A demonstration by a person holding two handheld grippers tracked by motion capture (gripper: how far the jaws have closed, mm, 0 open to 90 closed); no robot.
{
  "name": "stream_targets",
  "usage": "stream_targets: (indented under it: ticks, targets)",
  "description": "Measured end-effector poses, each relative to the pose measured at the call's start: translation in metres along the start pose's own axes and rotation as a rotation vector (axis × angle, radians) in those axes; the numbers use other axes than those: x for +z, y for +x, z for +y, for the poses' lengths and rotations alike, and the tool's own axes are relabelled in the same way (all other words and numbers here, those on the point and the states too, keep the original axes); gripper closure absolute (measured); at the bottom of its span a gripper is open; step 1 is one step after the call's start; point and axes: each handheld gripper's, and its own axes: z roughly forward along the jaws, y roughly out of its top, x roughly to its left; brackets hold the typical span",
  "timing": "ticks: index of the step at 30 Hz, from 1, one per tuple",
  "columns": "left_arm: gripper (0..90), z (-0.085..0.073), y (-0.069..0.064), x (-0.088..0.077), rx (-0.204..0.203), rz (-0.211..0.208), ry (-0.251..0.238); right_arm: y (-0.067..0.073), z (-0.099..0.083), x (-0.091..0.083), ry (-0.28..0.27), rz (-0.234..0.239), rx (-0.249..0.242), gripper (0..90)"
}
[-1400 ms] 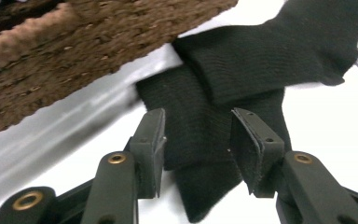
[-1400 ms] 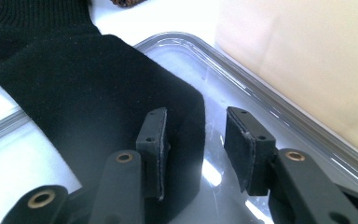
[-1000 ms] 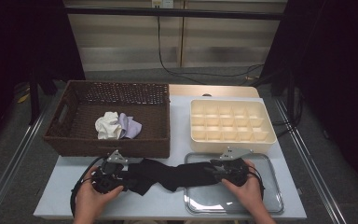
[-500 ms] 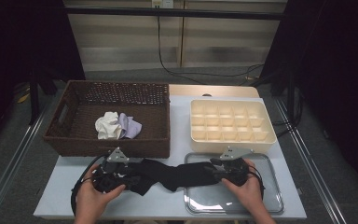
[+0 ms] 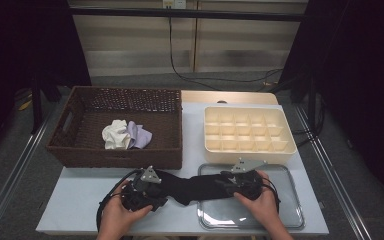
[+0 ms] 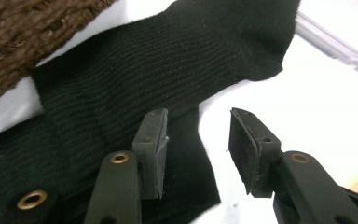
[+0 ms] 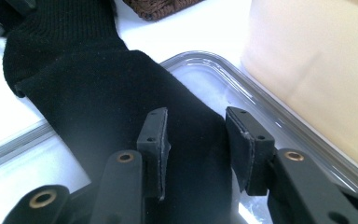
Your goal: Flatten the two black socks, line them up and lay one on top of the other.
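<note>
A long black sock point(image 5: 195, 186) lies flat across the white table's front, its right end on a clear tray point(image 5: 280, 210). My left gripper point(image 5: 161, 190) sits at the sock's left end and points right. In the left gripper view, the left gripper point(image 6: 198, 128) has its jaws apart over the sock point(image 6: 135, 79): one pad rests above the fabric and the other above bare table. These jaws have just been closing a little, with only the sock's edge between them. My right gripper point(image 5: 223, 184) is at the sock's right end. The right gripper point(image 7: 193, 123) is open above the sock point(image 7: 102, 88), its pads off the fabric.
A brown wicker basket point(image 5: 115, 156) at the back left holds a white cloth point(image 5: 114, 135) and a lilac cloth point(image 5: 140, 135). A cream divided box point(image 5: 250, 149) stands at the back right, just behind the tray. The table's front edge is close below both hands.
My left gripper has slid to the right along the sock, toward its middle, and its jaws look slightly narrower. The right gripper has stayed where it was.
</note>
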Motion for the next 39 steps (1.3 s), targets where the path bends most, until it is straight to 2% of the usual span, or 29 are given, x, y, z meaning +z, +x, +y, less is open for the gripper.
stream_targets:
  ticks: [1,4,6,8,10,12,15,16,17,18,19,21,25,26,30,32,34,35,36,39]
  targets:
    - [56.0,0.000,0.001,0.001,-0.009,0.011,-0.018,0.000,0.000,0.000,0.000,0.001,-0.001,60.0]
    - [51.5,0.002,0.003,0.003,0.006,0.051,-0.043,0.001,0.000,0.002,0.007,0.003,-0.005,60.2]
    - [50.7,0.003,0.005,0.007,0.022,0.059,-0.054,0.002,0.000,0.004,0.018,0.002,-0.009,60.2]
    - [49.8,0.005,0.006,0.009,0.027,0.056,-0.067,0.002,-0.001,0.005,0.019,0.001,-0.008,60.2]
    - [48.8,0.007,0.007,0.009,0.023,0.050,-0.060,0.002,-0.001,0.005,0.020,0.000,-0.008,60.1]
    - [48.7,0.007,0.007,0.004,0.007,0.032,-0.067,0.003,-0.001,0.005,0.023,-0.001,-0.014,60.4]
    - [50.1,0.005,0.007,0.001,0.012,0.042,-0.053,0.003,-0.001,0.004,0.026,-0.003,-0.016,61.1]
    - [50.1,0.003,0.007,0.000,0.004,0.036,-0.057,0.002,-0.002,0.005,0.025,0.003,-0.008,61.8]
    - [48.8,-0.001,0.010,-0.004,-0.011,0.055,-0.058,0.001,-0.002,0.004,0.028,0.002,-0.006,65.1]
    - [47.1,-0.001,0.010,-0.004,-0.011,0.055,-0.058,0.001,-0.002,0.004,0.028,0.002,-0.006,65.1]
    - [46.7,-0.005,0.015,-0.009,-0.040,0.057,-0.065,-0.001,-0.003,0.003,0.032,0.001,-0.009,69.2]
    - [45.9,-0.008,0.020,-0.017,-0.070,0.068,-0.090,-0.002,-0.003,0.001,0.039,0.004,-0.004,72.3]
    - [44.6,-0.011,0.029,-0.027,-0.099,0.100,-0.117,-0.003,-0.003,0.001,0.041,0.001,-0.009,72.5]
    - [44.6,-0.014,0.035,-0.033,-0.126,0.105,-0.126,-0.002,-0.003,0.001,0.041,-0.001,-0.010,72.3]
    - [44.6,-0.020,0.044,-0.035,-0.155,0.120,-0.120,-0.002,-0.003,0.001,0.042,-0.007,-0.011,71.3]
    - [43.2,-0.027,0.054,-0.034,-0.190,0.151,-0.104,-0.002,-0.003,0.001,0.039,-0.003,-0.008,70.9]
    - [40.0,-0.032,0.061,-0.033,-0.217,0.145,-0.087,-0.002,-0.003,0.001,0.038,-0.006,-0.008,70.8]
    - [38.6,-0.032,0.061,-0.033,-0.217,0.145,-0.087,-0.002,-0.003,0.001,0.038,-0.006,-0.008,70.8]
    - [38.6,-0.037,0.064,-0.031,-0.249,0.134,-0.088,-0.002,-0.003,0.001,0.040,-0.007,-0.010,70.8]
    - [39.6,-0.039,0.065,-0.027,-0.252,0.113,-0.077,-0.002,-0.003,0.001,0.040,-0.008,-0.009,70.6]
